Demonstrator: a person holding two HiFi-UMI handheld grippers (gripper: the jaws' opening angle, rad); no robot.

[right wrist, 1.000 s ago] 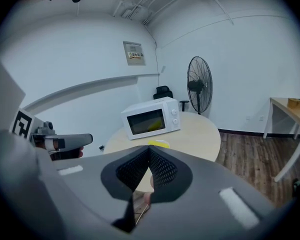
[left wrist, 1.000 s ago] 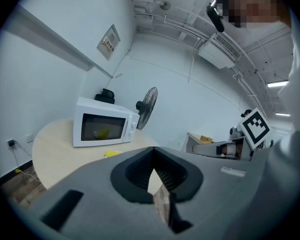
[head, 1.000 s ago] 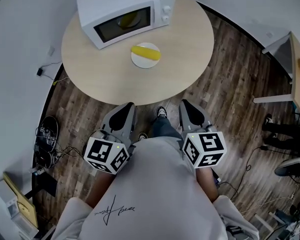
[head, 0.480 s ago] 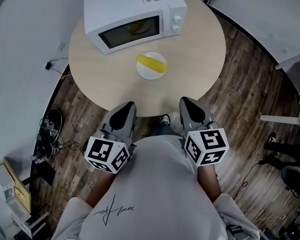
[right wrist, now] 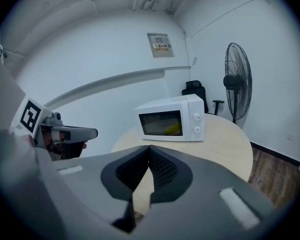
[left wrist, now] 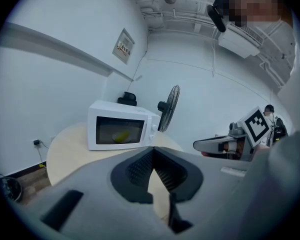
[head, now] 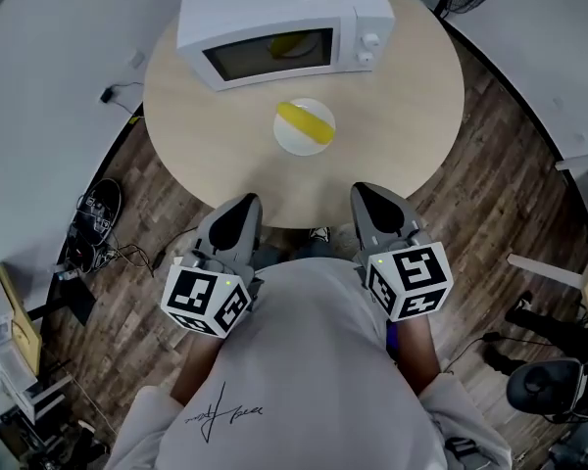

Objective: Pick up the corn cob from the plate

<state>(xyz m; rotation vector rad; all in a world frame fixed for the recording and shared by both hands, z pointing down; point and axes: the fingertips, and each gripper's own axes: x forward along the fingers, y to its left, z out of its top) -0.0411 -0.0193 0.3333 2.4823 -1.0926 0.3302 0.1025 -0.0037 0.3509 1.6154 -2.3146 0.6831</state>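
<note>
The yellow corn cob (head: 307, 121) is seen lying across the small round white plate (head: 290, 142). This plate is set near the middle of the round pale wooden table (head: 412, 96), just in front of the door of the white microwave oven (head: 279, 8). It is judged that the cob is placed there so that it can be reached freely from the near edge. It is not yet touched by either gripper. The left gripper (head: 245, 204) and the right gripper (head: 363, 192) are held side by side close to the person's body, at the near edge of the table and well apart from the plate. Both are pointed toward the table and a little downward, as is suitable for an approach. In both gripper views the jaws are pressed together with nothing between them, so they must be spread before the cob can be taken. A yellow object (head: 286, 45) is seen behind the microwave window; what it is cannot be told.
</note>
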